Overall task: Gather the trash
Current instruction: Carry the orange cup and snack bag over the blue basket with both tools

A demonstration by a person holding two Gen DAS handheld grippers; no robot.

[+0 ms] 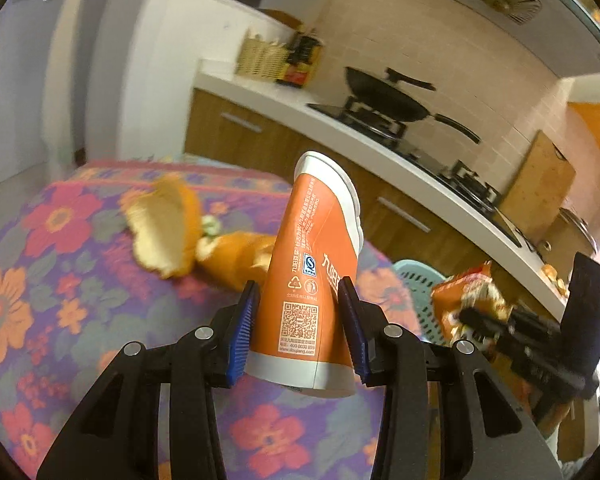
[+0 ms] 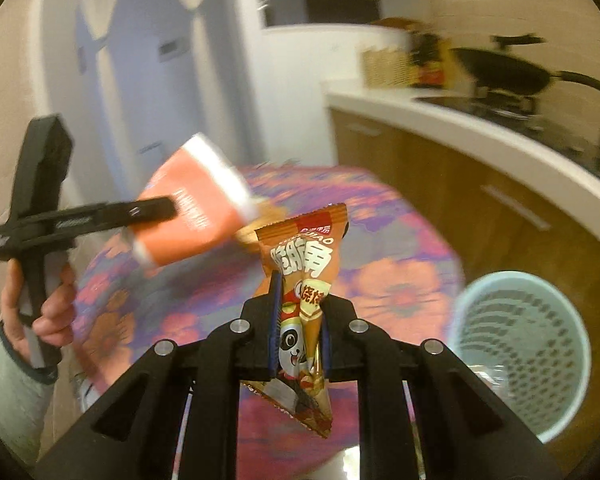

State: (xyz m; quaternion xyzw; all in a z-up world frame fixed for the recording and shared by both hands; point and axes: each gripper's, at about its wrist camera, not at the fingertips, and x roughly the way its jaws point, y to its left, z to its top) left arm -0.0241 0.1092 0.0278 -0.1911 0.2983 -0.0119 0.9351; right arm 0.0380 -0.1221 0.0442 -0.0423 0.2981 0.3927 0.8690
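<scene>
My left gripper (image 1: 300,292) is shut on an orange and white paper cup (image 1: 308,280), held above the floral table; the cup also shows in the right wrist view (image 2: 192,208), blurred. My right gripper (image 2: 300,288) is shut on an orange snack wrapper (image 2: 304,264) with a panda print; the wrapper also shows in the left wrist view (image 1: 468,296). Orange peels (image 1: 168,228) lie on the table beyond the cup. A light blue perforated bin (image 2: 520,344) stands on the floor right of the table; its rim shows in the left wrist view (image 1: 416,280).
The round table has a floral cloth (image 1: 60,280). A kitchen counter (image 1: 340,128) with wooden cabinets runs behind, bearing a black wok (image 1: 388,96) on a stove, a woven basket (image 1: 260,56) and a wooden cutting board (image 1: 540,176).
</scene>
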